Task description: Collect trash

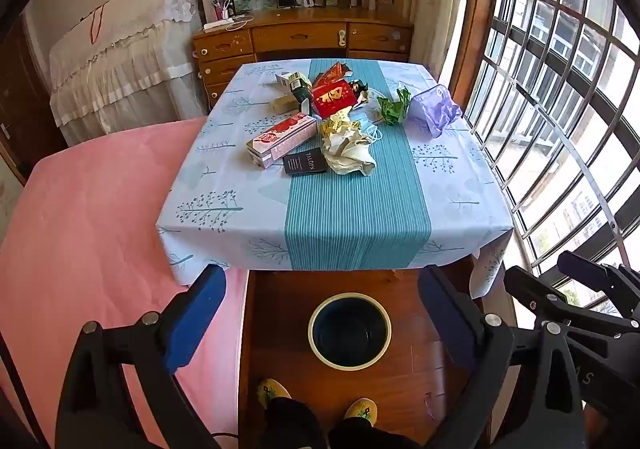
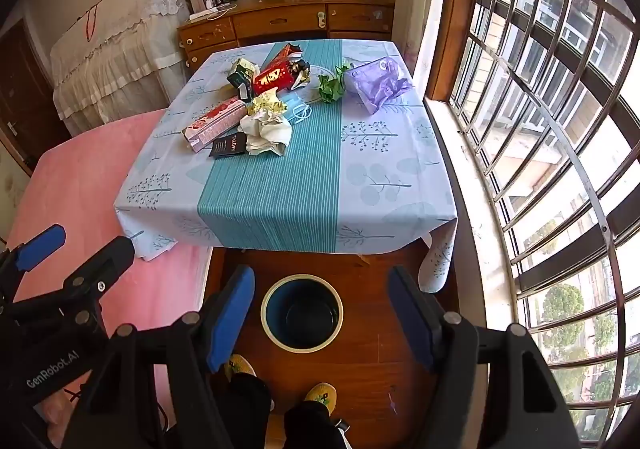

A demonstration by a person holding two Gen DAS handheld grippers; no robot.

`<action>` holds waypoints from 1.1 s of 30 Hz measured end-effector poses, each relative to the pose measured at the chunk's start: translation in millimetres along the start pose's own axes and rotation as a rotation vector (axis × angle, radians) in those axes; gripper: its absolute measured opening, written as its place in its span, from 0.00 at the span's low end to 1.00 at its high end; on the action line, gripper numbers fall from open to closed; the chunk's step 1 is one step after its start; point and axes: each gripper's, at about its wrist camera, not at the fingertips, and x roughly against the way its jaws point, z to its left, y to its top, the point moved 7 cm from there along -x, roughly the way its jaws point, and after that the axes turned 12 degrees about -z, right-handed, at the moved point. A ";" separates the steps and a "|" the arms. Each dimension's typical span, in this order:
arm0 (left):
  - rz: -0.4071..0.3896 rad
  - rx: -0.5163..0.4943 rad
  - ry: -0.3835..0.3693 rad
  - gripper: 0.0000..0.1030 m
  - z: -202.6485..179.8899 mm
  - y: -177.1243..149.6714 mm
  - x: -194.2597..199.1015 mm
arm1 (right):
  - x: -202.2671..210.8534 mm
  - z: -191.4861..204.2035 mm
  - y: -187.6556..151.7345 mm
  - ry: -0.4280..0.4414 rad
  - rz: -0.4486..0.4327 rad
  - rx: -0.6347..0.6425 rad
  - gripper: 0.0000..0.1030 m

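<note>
Collection not begun: left tool (image 1: 320, 313) and right tool (image 2: 322, 313) both apart, empty, above the bin (image 1: 349, 330). Next: reach to the crumpled paper (image 1: 349, 153) mid-surface.

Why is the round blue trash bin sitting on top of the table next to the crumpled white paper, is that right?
Not quite. The round blue trash bin stands on the wooden floor in front of the table, as the left wrist view shows. The crumpled white paper is on the table.

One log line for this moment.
left gripper: open, empty | right gripper: open, empty | round dark bin: on floor | crumpled white paper: on table
</note>
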 end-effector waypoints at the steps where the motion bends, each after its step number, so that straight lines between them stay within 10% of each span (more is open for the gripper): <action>1: 0.000 0.001 0.000 0.93 0.0 0.0 -0.1 | 0.2 0.3 0.5 0.000 -0.002 0.003 0.68; 33: -0.009 0.006 -0.030 0.93 -12.4 12.3 -8.1 | -7.3 -2.3 1.1 -0.008 0.002 -0.004 0.68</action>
